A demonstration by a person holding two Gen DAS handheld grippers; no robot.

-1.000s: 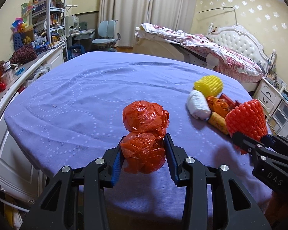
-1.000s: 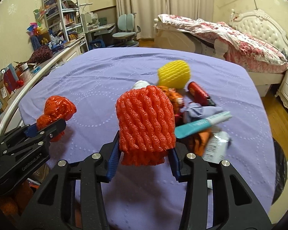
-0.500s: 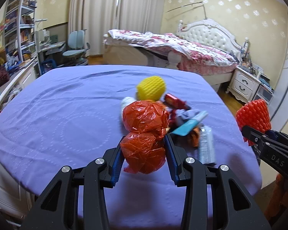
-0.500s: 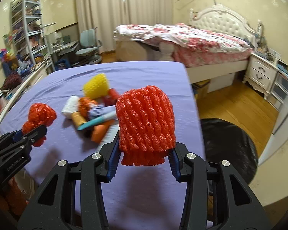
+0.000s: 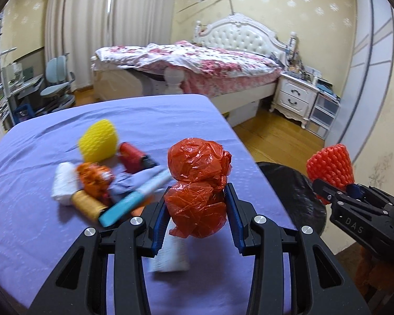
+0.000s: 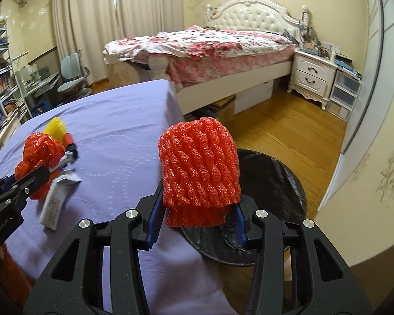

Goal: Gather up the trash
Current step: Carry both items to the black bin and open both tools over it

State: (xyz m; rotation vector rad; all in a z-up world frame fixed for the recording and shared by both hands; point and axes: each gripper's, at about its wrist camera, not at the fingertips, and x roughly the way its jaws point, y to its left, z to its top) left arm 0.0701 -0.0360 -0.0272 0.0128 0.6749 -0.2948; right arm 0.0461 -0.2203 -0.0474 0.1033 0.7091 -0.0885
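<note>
Trash in both claws — left gripper (image 5: 197,207) clamps plastic wad (image 5: 198,183), right gripper (image 6: 197,207) foam net (image 6: 199,165); we risk dropping short of bin (image 6: 273,181).

The pile of trash (image 5: 110,183) on the table (image 5: 39,236) is smearing with motion blur, so its labels are staying unreadable. The red plastic wad (image 5: 198,191) is covering part of the white packet (image 5: 170,256). The foam net (image 6: 199,165) is hiding much of the black bin bag (image 6: 273,181), whose lower part is lying behind the right tool (image 6: 195,227).
</note>
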